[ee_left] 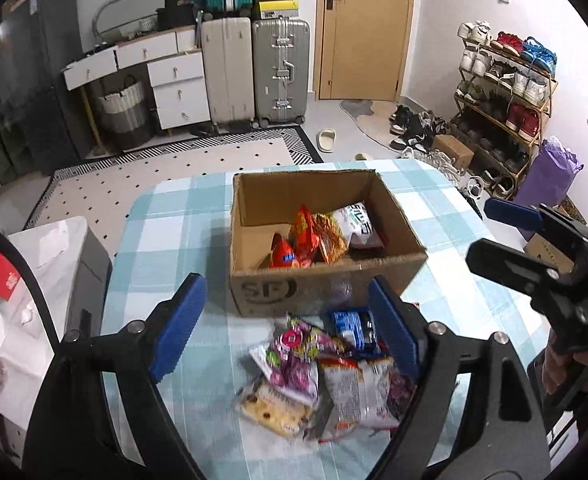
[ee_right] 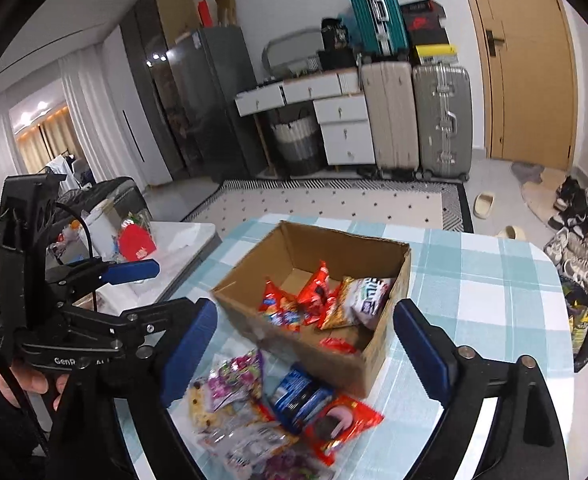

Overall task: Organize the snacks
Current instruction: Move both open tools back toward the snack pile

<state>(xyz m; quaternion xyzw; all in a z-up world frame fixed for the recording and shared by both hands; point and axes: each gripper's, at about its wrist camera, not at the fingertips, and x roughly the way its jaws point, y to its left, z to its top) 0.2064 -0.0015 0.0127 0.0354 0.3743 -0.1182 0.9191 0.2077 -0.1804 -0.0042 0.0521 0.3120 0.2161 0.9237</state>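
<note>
An open cardboard box (ee_left: 326, 292) stands on the checked tablecloth and holds several snack packets (ee_left: 314, 240); it also shows in the right wrist view (ee_right: 294, 240). A loose pile of snack packets (ee_left: 318, 376) lies on the cloth in front of the box, also seen in the right wrist view (ee_right: 278, 408). My left gripper (ee_left: 290, 332) is open and empty, just above the pile. My right gripper (ee_right: 306, 352) is open and empty, over the pile near the box's front corner. The right gripper shows at the right of the left wrist view (ee_left: 510, 236), and the left gripper at the left of the right wrist view (ee_right: 134, 292).
A grey side table (ee_left: 54, 280) with clutter stands left of the table. Beyond are a patterned rug (ee_left: 182, 168), suitcases (ee_left: 254, 68), a white drawer unit (ee_left: 174, 80), a wooden door (ee_left: 362, 28) and a shoe rack (ee_left: 502, 96).
</note>
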